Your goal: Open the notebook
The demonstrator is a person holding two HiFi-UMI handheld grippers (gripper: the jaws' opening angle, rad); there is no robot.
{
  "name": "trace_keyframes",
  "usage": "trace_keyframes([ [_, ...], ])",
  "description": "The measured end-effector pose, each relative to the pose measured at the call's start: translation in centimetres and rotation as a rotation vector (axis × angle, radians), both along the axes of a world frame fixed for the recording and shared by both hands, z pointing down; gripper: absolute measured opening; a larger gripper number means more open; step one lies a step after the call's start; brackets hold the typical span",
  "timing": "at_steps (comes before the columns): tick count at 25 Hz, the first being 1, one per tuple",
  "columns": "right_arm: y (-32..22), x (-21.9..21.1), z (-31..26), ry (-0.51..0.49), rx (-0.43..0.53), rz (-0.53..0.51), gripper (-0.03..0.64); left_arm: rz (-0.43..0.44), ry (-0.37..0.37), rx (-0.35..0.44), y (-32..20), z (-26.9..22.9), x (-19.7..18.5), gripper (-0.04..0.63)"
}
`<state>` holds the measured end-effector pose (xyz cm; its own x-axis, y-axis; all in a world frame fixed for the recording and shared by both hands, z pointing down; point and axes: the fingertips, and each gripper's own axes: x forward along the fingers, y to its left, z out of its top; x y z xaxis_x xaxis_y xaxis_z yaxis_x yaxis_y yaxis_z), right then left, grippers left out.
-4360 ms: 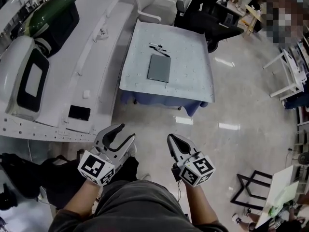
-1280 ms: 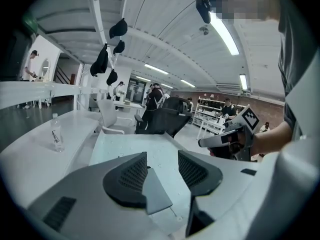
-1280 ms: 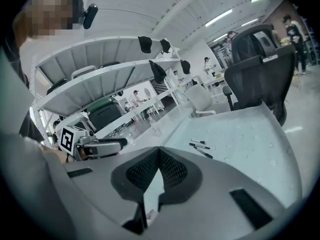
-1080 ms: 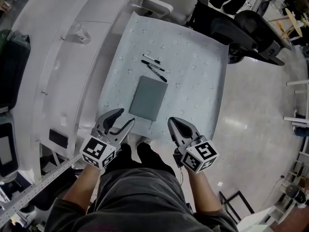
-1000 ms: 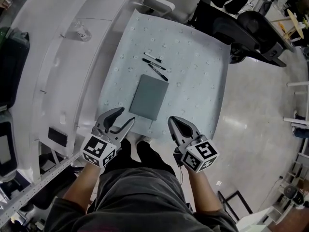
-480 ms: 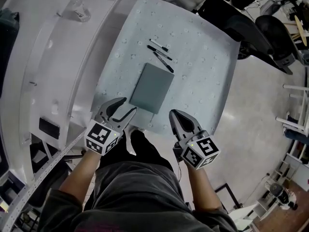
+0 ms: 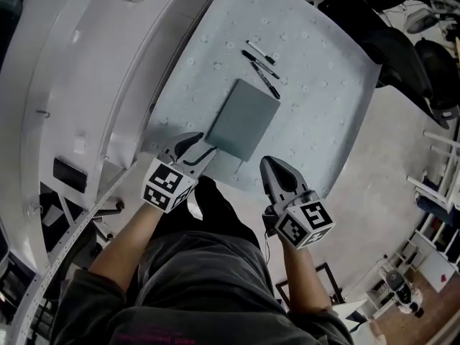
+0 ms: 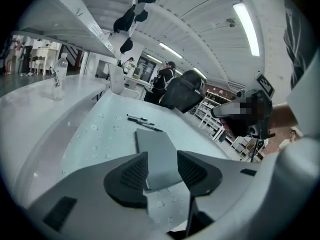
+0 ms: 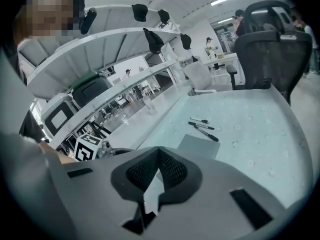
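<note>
A closed grey notebook (image 7: 243,118) lies on the pale blue table (image 7: 323,121), with two black pens (image 7: 262,67) just beyond it. My left gripper (image 7: 195,148) is at the notebook's near left corner, jaws open. In the left gripper view the notebook's near end (image 8: 156,154) shows between the two pads; I cannot tell whether they touch it. My right gripper (image 7: 275,172) hovers at the table's near edge, right of the notebook, shut on nothing. The right gripper view shows the notebook (image 9: 200,146) and pens (image 9: 202,126) ahead of the closed jaws.
A white curved counter (image 7: 86,85) runs along the table's left side, with a water bottle (image 8: 58,76) and a small dark device (image 7: 69,172) on it. Black office chairs (image 7: 402,42) stand past the table's far right. People stand in the background.
Both grippers have come forward from above the floor to the table's near edge. The left gripper has reached the notebook's near corner and its jaws have narrowed. The right has stayed shut.
</note>
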<state>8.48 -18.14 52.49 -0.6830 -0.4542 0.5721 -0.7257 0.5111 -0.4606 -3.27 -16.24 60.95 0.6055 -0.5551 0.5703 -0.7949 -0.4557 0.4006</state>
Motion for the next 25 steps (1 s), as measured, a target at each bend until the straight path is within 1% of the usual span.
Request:
trace_keyframes([
  [7, 0.4, -0.5, 2.0, 0.036, -0.047, -0.015, 0.003, -0.019, 0.032, -0.066, 0.3, 3.7, 0.2, 0.178],
  [16, 0.9, -0.4, 4.1, 0.056, -0.087, -0.018, 0.003, -0.027, 0.038, -0.132, 1.0, 7.2, 0.5, 0.172],
  [25, 1.5, 0.3, 5.3, 0.051, -0.108, -0.021, 0.003, -0.044, 0.038, -0.208, 1.6, 9.2, 1.0, 0.166],
])
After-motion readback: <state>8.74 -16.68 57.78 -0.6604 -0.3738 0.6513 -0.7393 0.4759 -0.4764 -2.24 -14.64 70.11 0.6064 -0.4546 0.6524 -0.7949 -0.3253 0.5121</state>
